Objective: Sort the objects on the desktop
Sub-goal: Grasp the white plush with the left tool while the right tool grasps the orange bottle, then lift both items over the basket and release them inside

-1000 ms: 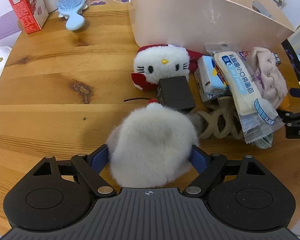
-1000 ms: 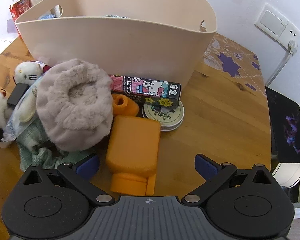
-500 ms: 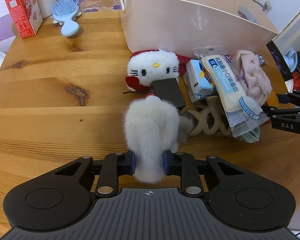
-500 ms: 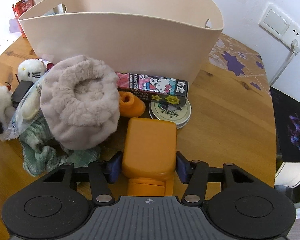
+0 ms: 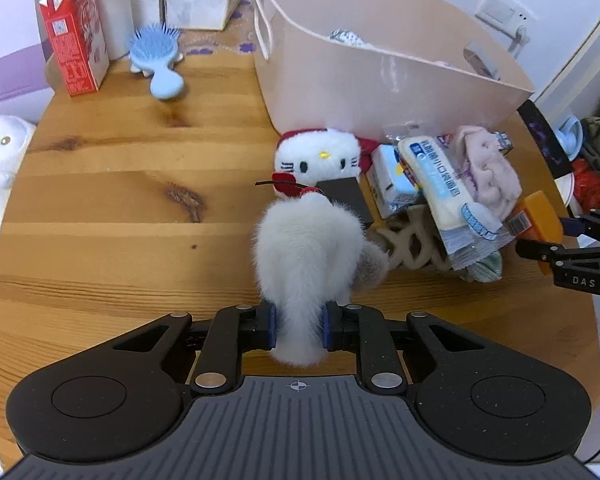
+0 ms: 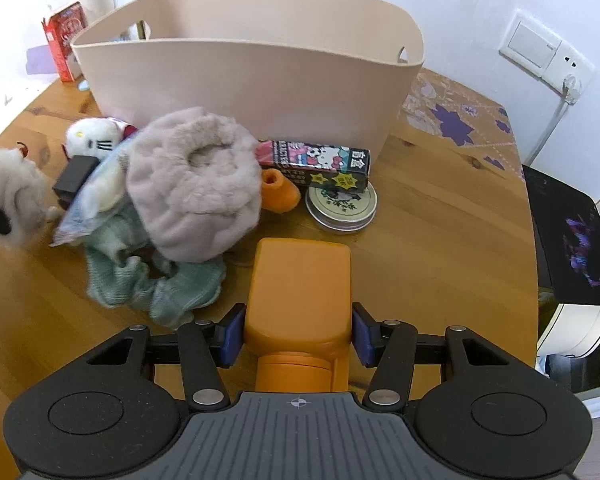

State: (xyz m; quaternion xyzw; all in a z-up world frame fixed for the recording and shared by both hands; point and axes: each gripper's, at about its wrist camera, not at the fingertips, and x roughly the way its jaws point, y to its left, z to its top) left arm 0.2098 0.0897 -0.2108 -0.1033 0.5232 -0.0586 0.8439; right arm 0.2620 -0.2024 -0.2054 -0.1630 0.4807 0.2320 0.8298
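Left gripper [image 5: 299, 326] clenched a white plush [image 5: 306, 252]; right gripper [image 6: 298, 334] gripped an orange bottle [image 6: 300, 292] above the wooden table [image 5: 100, 200], wall socket [image 6: 572, 76] upper right.

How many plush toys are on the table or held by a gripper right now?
2. A white fluffy plush is clamped in the left gripper; a Hello Kitty plush lies just beyond it, against the beige bin. The clutter pile might hide others.

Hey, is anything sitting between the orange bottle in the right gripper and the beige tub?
Yes. The round tin, the Hello Kitty box and a small orange piece lie between the orange bottle, clamped in the right gripper, and the beige tub. All sit lower than the tub's rim.
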